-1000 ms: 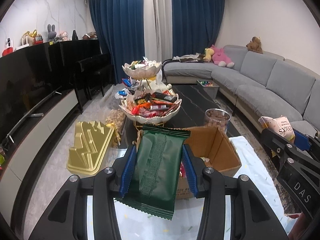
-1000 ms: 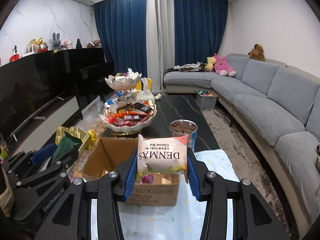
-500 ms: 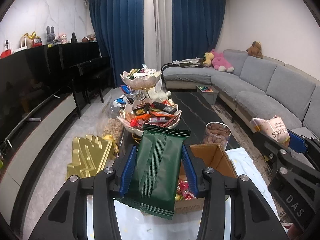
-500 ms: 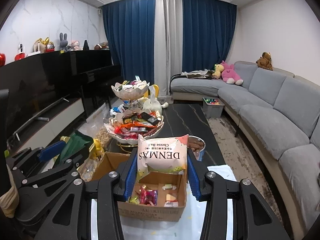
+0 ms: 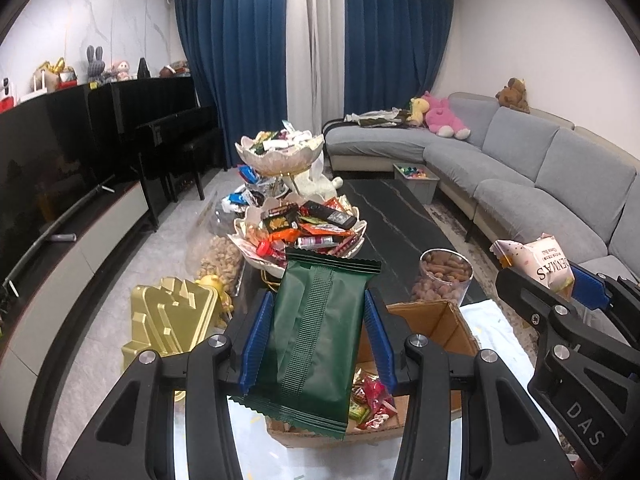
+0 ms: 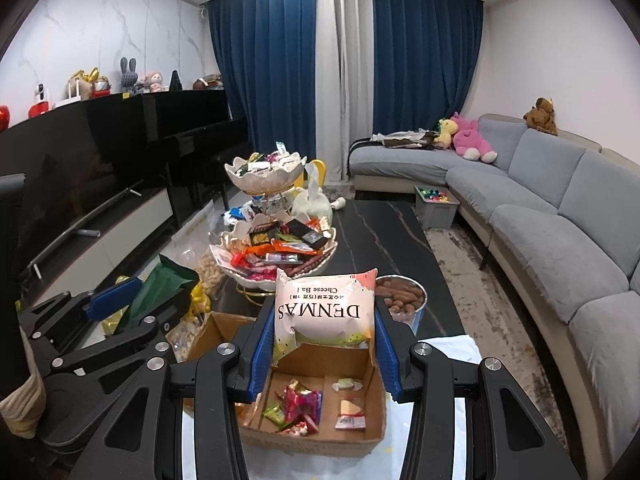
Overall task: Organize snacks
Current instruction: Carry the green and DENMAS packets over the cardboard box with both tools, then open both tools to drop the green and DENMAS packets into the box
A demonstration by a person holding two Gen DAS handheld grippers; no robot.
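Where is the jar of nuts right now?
The jar of nuts stands on the dark coffee table, just behind the cardboard box and right of the tiered snack bowl.

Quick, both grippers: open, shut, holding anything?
Left gripper: shut on the green packet.
Right gripper: shut on the DENMAS bag.

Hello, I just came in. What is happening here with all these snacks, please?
A person is sorting snacks with two handheld grippers. The left gripper is shut on a dark green packet, and the right gripper is shut on a white Denmas cheese ball bag. Both are held above an open cardboard box that has a few small candies inside. A two-tier snack stand full of treats and a jar of nuts are behind the box.
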